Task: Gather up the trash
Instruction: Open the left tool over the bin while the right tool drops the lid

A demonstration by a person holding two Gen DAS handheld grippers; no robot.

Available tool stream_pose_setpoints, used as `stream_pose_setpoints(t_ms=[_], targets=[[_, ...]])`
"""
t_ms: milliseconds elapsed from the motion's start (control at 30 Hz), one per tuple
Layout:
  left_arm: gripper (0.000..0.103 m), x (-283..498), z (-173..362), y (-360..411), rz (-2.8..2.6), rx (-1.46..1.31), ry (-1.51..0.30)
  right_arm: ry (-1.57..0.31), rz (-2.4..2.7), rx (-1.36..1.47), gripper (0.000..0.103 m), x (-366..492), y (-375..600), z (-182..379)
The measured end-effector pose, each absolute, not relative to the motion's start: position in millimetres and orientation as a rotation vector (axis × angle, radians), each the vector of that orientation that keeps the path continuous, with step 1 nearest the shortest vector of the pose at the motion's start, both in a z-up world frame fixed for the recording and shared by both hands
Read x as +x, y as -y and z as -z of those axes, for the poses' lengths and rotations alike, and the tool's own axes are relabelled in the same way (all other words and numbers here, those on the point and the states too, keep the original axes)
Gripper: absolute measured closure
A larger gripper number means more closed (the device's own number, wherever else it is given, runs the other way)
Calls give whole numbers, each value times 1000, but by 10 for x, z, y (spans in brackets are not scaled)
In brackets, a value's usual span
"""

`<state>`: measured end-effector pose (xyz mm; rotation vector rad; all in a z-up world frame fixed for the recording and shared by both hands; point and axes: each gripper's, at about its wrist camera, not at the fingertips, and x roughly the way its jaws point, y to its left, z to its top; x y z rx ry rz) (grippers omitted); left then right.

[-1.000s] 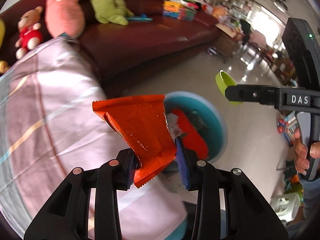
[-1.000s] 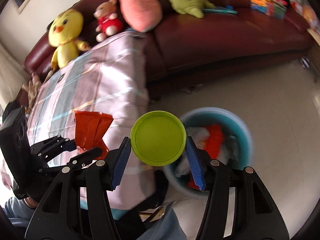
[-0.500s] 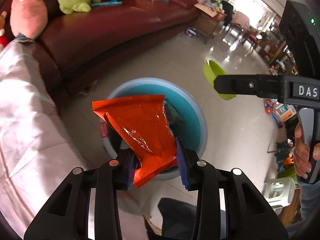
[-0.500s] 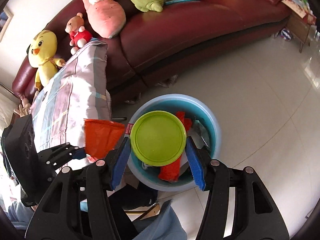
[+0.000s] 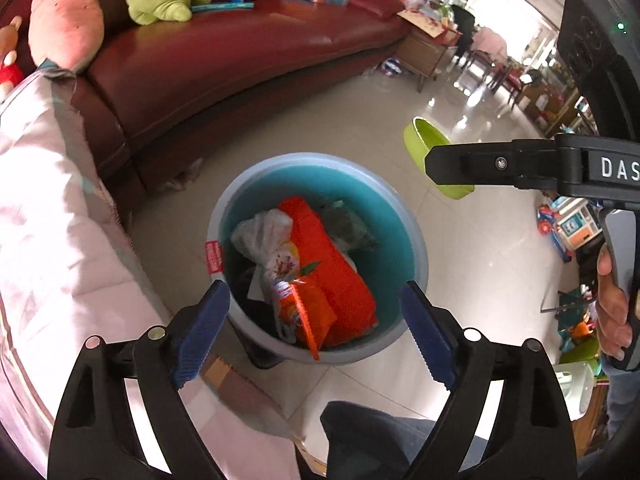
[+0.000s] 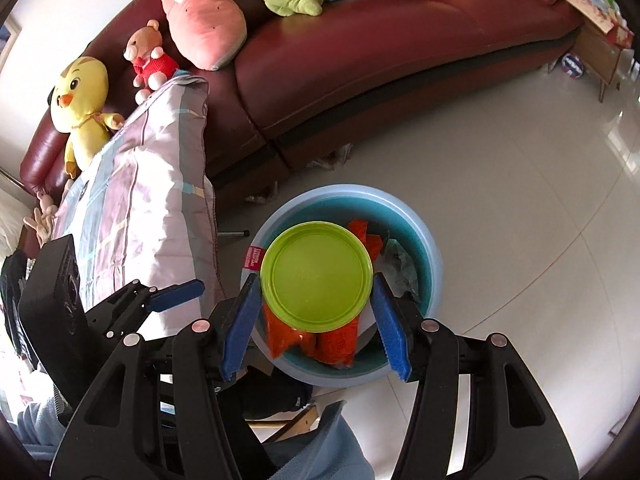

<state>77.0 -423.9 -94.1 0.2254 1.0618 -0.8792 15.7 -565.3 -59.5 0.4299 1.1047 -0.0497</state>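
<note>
Left gripper (image 5: 314,320) — jaws opening, nothing between them. Right gripper (image 6: 316,322) — clamped on green lid (image 6: 317,275), poised over blue bin (image 6: 434,256). Orange wrappers (image 5: 332,276) lie inside at 6 o'clock. You centre lid over bin before letting go.

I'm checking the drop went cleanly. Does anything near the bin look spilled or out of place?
Nothing stands out. The orange wrapper lies inside the blue bin with the other trash, nothing over its rim. The right gripper holds the green lid level above the bin.
</note>
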Motion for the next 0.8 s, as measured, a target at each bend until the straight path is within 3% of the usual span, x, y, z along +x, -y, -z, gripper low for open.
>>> stream_pose_setpoints(t_ms=[600, 667, 733, 800], targets=[[12, 733, 756, 3892, 832, 205, -1010, -1181, 14, 367, 49, 476, 5314, 737], [12, 750, 750, 3851, 829, 197, -1010, -1186, 10, 365, 47, 502, 5291, 738], [11, 764, 740, 3817, 821, 190, -1009, -1185, 8, 363, 38, 521, 5260, 728], [11, 776, 731, 3798, 816, 182, -1011, -1185, 6, 355, 37, 536, 5221, 707]])
